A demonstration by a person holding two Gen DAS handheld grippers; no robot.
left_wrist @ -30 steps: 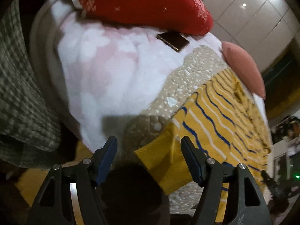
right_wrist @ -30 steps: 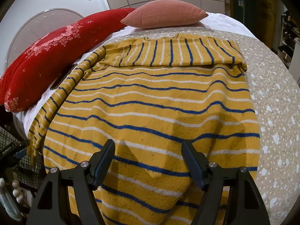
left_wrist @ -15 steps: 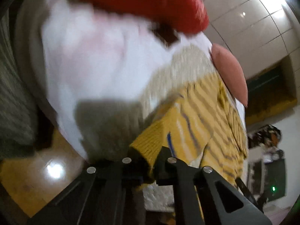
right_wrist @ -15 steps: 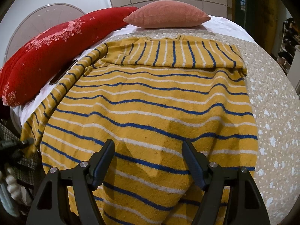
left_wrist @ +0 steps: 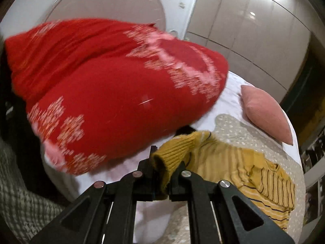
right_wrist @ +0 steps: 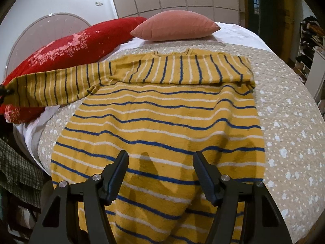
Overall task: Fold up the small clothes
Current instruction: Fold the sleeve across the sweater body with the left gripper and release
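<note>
A yellow sweater with blue and white stripes (right_wrist: 162, 118) lies flat on the beige dotted bedspread (right_wrist: 288, 105), neck towards the pillows. My left gripper (left_wrist: 162, 170) is shut on the ribbed cuff of its left sleeve (left_wrist: 172, 154) and holds the sleeve (right_wrist: 50, 87) stretched out to the left, lifted off the bed. The right sleeve (right_wrist: 203, 69) lies folded across the chest. My right gripper (right_wrist: 160, 174) is open and empty, hovering over the sweater's lower part.
A big red patterned pillow (left_wrist: 113, 93) lies at the bed's left side, close to the left gripper. A pink cushion (right_wrist: 174, 28) sits at the head of the bed. A checked cloth (right_wrist: 16, 174) hangs off the left edge. Cluttered shelves (right_wrist: 310, 40) stand at right.
My left gripper closed on the sleeve cuff at the bed's edge, then lifted and pulled the sleeve straight out to the left. The right gripper stayed open over the hem.
</note>
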